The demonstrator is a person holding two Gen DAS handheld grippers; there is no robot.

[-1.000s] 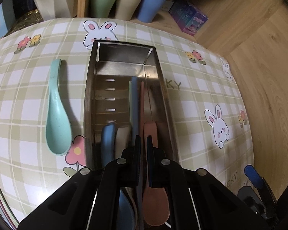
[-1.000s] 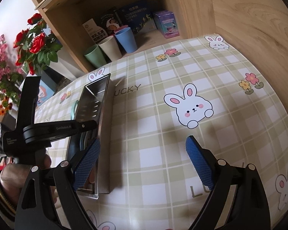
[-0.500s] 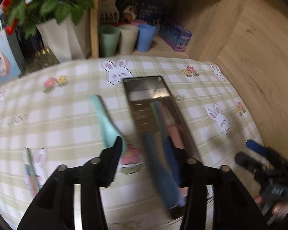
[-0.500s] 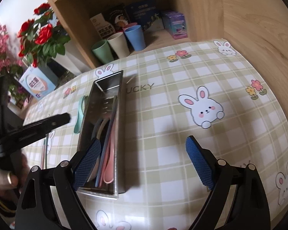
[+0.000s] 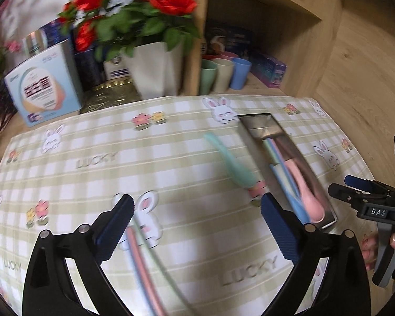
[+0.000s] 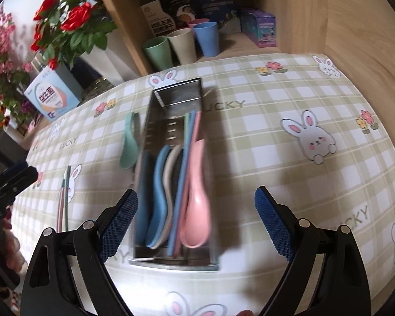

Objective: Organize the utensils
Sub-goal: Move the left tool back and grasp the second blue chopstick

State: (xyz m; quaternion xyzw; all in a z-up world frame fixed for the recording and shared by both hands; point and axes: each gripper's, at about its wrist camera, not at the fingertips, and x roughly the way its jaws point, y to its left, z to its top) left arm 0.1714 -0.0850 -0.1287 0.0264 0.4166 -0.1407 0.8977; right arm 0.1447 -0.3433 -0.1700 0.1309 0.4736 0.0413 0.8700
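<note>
— Looking past the left gripper point(image 5: 196, 222), what are you seeing? Its fingers point(image 5: 115, 222) are standing wide apart, holding nothing.

— Same with the right gripper point(image 6: 196, 223): fingers point(image 6: 272, 223) spread wide over the near end of the steel tray point(image 6: 197, 262), gripping nothing. Inside, a pink spoon point(image 6: 197, 202), a blue spoon point(image 6: 159, 197) and a beige one are lying lengthwise alongside long chopsticks point(image 6: 183, 184).

— The mint spoon point(image 5: 231, 162) is lying on the tabletop point(image 5: 171, 158) just left of the tray. Loose chopsticks point(image 5: 140, 263) are lying below the left fingers.

— What's changing from a second ago?

— The left fingers were nearly closed over the tray; now they are gaping, off to the tray's left over the bunny cloth.

— Anything unclear?

— Motion is blurring the mint spoon and loose chopsticks, whose lower ends are running out of frame, so I'm not counting them.
</note>
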